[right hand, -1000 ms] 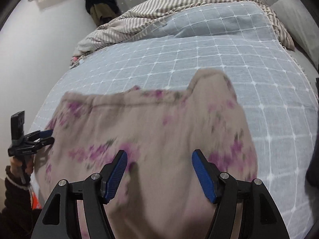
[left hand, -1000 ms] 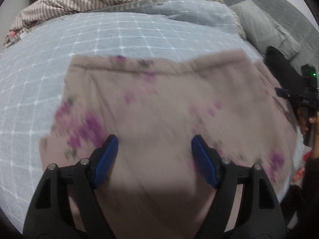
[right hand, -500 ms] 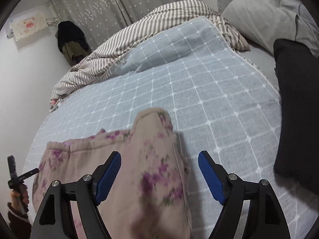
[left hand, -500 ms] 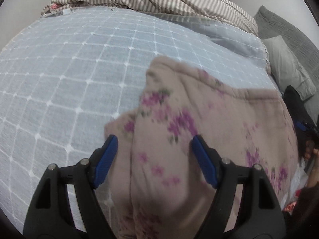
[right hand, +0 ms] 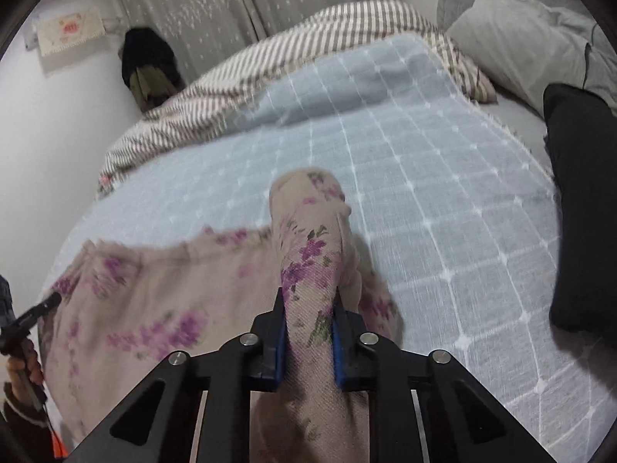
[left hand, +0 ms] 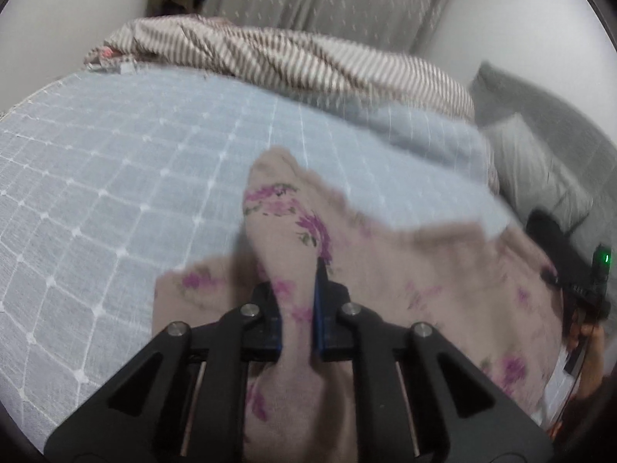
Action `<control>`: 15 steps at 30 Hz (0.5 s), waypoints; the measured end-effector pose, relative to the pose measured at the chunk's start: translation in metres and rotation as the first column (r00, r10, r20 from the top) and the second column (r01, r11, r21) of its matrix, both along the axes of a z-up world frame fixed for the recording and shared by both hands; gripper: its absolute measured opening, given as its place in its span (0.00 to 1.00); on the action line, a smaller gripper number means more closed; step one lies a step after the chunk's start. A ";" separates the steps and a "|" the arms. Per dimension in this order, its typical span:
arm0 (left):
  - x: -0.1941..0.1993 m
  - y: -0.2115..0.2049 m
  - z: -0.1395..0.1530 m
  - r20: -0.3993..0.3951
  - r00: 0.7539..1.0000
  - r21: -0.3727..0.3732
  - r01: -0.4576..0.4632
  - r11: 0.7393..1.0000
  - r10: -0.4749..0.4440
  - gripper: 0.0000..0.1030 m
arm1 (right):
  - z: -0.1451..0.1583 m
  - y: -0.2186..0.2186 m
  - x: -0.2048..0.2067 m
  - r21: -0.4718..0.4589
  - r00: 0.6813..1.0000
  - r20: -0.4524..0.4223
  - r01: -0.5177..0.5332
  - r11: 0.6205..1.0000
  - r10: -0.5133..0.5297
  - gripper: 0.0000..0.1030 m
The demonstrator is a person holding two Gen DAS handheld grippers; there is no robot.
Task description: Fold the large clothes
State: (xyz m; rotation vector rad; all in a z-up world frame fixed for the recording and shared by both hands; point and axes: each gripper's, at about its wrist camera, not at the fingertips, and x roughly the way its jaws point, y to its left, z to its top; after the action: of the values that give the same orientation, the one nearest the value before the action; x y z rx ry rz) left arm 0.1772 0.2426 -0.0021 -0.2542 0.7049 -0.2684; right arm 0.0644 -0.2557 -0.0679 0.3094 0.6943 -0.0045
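A large beige garment with purple flowers (left hand: 424, 270) lies on a light blue checked bedspread (left hand: 115, 177). My left gripper (left hand: 297, 301) is shut on its left corner, which stands up between the blue pads. My right gripper (right hand: 308, 312) is shut on the garment's (right hand: 154, 289) right corner, bunched upright between the pads. The cloth stretches between the two grippers. The right gripper shows at the right edge of the left wrist view (left hand: 594, 281), and the left gripper at the left edge of the right wrist view (right hand: 27, 316).
A striped duvet (left hand: 308, 65) is heaped at the far end of the bed (right hand: 443, 200). Grey pillows (right hand: 516, 42) and a black cushion (right hand: 578, 200) lie on the right side. A curtain (left hand: 327, 0) and a white wall stand behind.
Both grippers have closed from wide open onto the garment's corners. The cloth is now bunched upright between each pair of pads, and both views have tilted up toward the far end of the bed.
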 end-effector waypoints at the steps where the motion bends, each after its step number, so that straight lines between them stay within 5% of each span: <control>1: 0.001 0.003 0.009 0.028 0.999 -0.026 -0.015 1.000 0.016 0.12 | 0.008 0.000 0.000 -0.001 1.000 0.026 0.006 1.000 -0.006 0.15; 5: 0.003 0.012 0.051 0.198 0.977 -0.078 -0.070 0.994 0.084 0.12 | 0.052 0.005 0.002 -0.043 0.985 0.164 0.053 0.998 -0.045 0.15; 8: 0.008 0.017 0.056 0.259 0.956 -0.064 -0.125 0.990 0.137 0.12 | 0.069 0.008 0.009 -0.085 0.968 0.242 0.093 0.992 -0.070 0.15; 11: 0.039 0.028 0.026 0.143 0.976 -0.063 -0.155 0.986 0.163 0.12 | 0.059 0.002 0.033 -0.074 0.974 0.210 0.100 0.992 -0.083 0.15; 15: 0.078 0.022 -0.032 -0.097 0.979 0.048 -0.175 0.983 0.179 0.13 | 0.010 -0.011 0.077 -0.015 0.996 -0.006 0.092 0.996 -0.092 0.15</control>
State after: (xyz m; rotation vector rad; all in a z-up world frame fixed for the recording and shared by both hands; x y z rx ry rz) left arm 0.2555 0.2642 -0.0345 -0.2926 0.7817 -0.0717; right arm 0.1412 -0.2667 -0.0582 0.3271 0.6861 -0.0982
